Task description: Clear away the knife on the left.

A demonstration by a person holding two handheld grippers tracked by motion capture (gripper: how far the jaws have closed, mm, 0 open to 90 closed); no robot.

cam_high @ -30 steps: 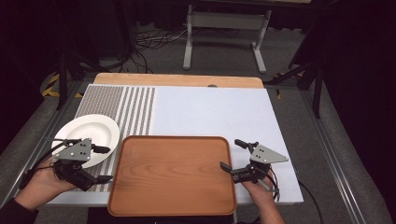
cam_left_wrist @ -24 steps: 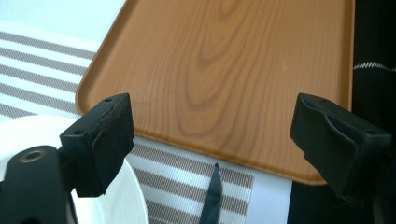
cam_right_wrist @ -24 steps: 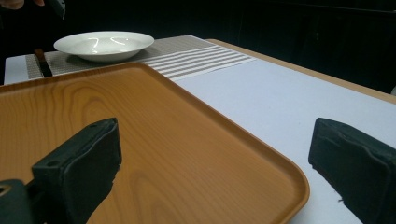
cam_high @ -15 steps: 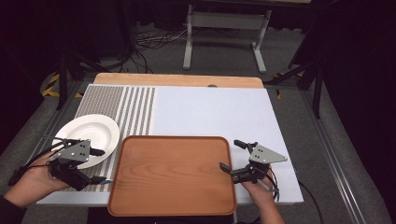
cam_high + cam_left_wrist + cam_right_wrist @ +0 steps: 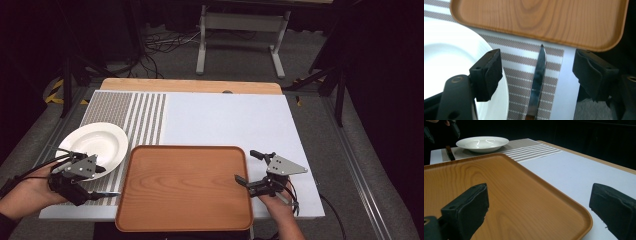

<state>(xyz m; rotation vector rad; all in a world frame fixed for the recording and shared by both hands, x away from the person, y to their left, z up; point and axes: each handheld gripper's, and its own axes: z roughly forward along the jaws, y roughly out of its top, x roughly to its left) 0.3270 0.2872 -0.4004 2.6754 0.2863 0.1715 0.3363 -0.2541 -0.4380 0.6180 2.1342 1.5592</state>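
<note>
A table knife lies on the striped mat, blade tip toward the wooden tray. My left gripper stands open over it, one jaw on each side, neither touching the blade. From above, the left gripper sits between the white plate and the tray, with the knife at its near jaw. My right gripper is open at the tray's right edge. In its own view the right gripper straddles the tray's rim.
The plate lies left of the knife and touches nothing. The white tabletop stretches behind the tray, with a wooden strip at the far edge. Cables and a metal stand are on the floor beyond.
My left gripper has drawn back a little to the left, toward the person. The knife, tray, plate and right gripper have not moved.
</note>
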